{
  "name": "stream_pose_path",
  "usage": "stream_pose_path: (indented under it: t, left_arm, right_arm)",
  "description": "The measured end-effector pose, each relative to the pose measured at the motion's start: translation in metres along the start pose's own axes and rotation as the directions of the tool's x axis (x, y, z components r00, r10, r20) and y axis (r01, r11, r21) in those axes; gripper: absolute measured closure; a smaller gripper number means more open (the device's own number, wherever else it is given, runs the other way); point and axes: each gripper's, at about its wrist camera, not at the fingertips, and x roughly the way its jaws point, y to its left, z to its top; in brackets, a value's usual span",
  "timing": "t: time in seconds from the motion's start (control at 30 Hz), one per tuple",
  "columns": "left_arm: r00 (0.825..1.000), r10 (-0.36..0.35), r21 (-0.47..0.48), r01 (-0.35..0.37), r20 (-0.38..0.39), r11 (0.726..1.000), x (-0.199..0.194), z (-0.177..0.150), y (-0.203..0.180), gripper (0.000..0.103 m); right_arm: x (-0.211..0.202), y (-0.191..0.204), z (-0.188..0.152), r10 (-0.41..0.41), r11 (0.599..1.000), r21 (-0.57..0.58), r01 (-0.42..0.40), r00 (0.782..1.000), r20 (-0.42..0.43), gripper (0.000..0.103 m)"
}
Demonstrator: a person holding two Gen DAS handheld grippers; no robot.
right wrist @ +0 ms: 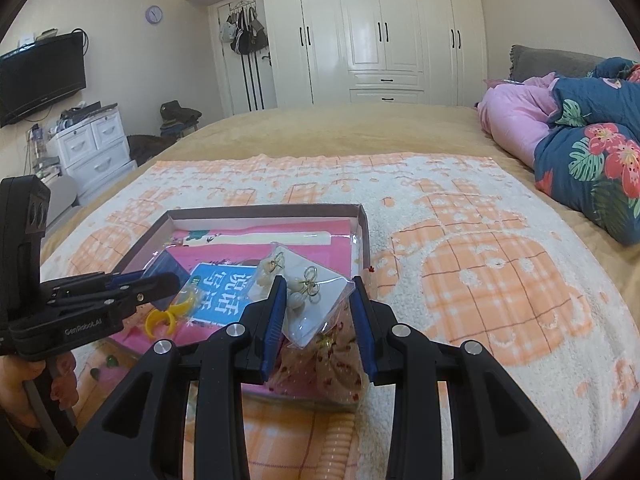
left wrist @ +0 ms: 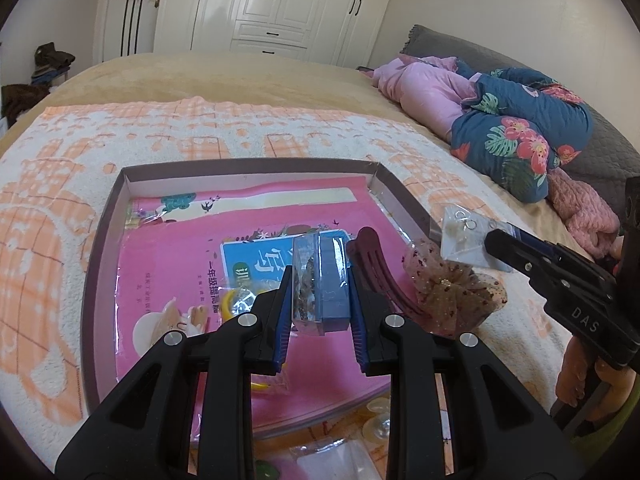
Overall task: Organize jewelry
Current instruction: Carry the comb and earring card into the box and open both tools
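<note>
My left gripper [left wrist: 319,300] is shut on a clear packet with a blue card and brown jewelry [left wrist: 320,280], held above the shallow box [left wrist: 96,280]. My right gripper [right wrist: 320,312] is shut on a clear packet of pearl and gold bow earrings [right wrist: 308,296], held over the box's right side [right wrist: 362,232]. The earring packet also shows in the left wrist view [left wrist: 468,236], at the right gripper's tip [left wrist: 496,244]. The left gripper shows in the right wrist view [right wrist: 160,284].
The box holds a pink booklet [left wrist: 180,248], a yellow ring [right wrist: 168,316] and a dark red hair clip [left wrist: 376,264]. A dotted tulle bow [left wrist: 452,288] lies at its right edge. The orange-white towel [right wrist: 480,264] covers the bed; quilts [left wrist: 520,120] lie at the right.
</note>
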Motion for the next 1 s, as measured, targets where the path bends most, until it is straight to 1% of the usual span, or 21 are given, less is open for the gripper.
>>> stream_pose_path:
  t: [0.23,0.5,0.8,1.0]
  left_arm:
    - [0.999,-0.01,0.007,0.01,-0.036,1.0,0.011,-0.002,0.002,0.085]
    - [0.997,-0.012,0.022,0.014,-0.079,1.0,0.022,-0.007,0.003,0.085]
    - [0.995,-0.009,0.026,0.012,-0.099,1.0,0.029,-0.01,0.003,0.085]
    - [0.995,-0.008,0.026,0.011,-0.104,1.0,0.029,-0.011,0.004,0.085]
  right_arm:
    - [0.02,0.006,0.002,0.008,1.0,-0.019,-0.008,0.999,-0.041,0.072]
    - [0.044,0.007,0.003,-0.01,1.0,-0.022,0.008,0.996,-0.093,0.072]
    - [0.06,0.005,0.001,-0.011,1.0,-0.016,0.009,0.99,-0.142,0.071]
    - [0.065,0.006,-0.002,0.0,1.0,-0.002,0.0,0.986,-0.165,0.068]
